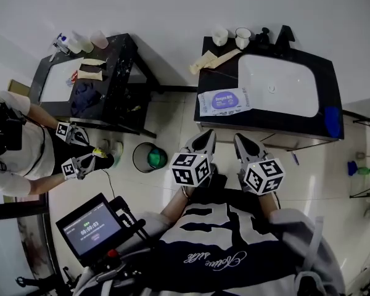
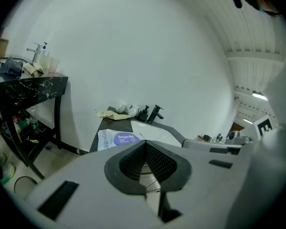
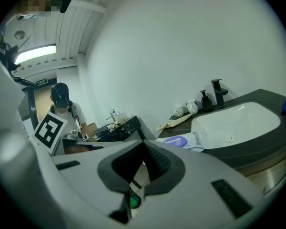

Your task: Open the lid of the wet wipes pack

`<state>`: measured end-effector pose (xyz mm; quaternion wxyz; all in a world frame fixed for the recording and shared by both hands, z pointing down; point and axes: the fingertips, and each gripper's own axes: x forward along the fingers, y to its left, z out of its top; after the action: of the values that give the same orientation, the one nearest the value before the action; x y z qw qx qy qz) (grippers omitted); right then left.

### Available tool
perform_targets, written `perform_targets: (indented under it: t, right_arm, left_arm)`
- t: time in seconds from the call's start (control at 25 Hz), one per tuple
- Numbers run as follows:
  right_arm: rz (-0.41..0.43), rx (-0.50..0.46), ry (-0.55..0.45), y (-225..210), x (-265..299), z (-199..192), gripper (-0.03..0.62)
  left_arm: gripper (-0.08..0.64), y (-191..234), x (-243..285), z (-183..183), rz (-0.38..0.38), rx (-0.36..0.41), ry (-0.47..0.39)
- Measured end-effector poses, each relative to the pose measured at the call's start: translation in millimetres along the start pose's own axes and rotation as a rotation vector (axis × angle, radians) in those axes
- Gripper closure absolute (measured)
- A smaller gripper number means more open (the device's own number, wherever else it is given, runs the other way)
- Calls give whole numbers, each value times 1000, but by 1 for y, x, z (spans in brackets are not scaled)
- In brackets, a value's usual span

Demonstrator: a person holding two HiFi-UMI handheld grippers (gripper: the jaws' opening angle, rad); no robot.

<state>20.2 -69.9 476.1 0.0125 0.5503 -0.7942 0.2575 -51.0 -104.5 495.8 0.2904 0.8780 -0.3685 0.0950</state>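
Still the approach, I'd say: the wet wipes pack (image 1: 224, 100) lies flat at the front left corner of the counter (image 1: 283, 123), beside the white basin (image 1: 277, 85), its lid untouched. The left gripper (image 1: 207, 135) and right gripper (image 1: 241, 139) hang short of the counter's front edge, each pinched closed on nothing. Next they'd need to reach in, one pinning the pack, one catching the lid. White wall, pale floor, another person at a second black table (image 1: 111, 73)
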Motion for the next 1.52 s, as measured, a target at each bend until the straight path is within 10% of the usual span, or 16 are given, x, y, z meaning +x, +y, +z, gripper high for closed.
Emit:
perform_targets:
  t: [0.6, 1.0, 1.52]
  right_arm:
    - [16, -32, 108, -76, 63, -8, 594]
    - [151, -277, 303, -95, 118, -10, 594]
    - [464, -852, 541, -81, 154, -44, 545]
  left_arm:
    - [561, 56, 82, -27, 92, -99, 93]
    - [561, 70, 114, -41, 179, -111, 171]
    - [561, 96, 128, -50, 277, -240, 192]
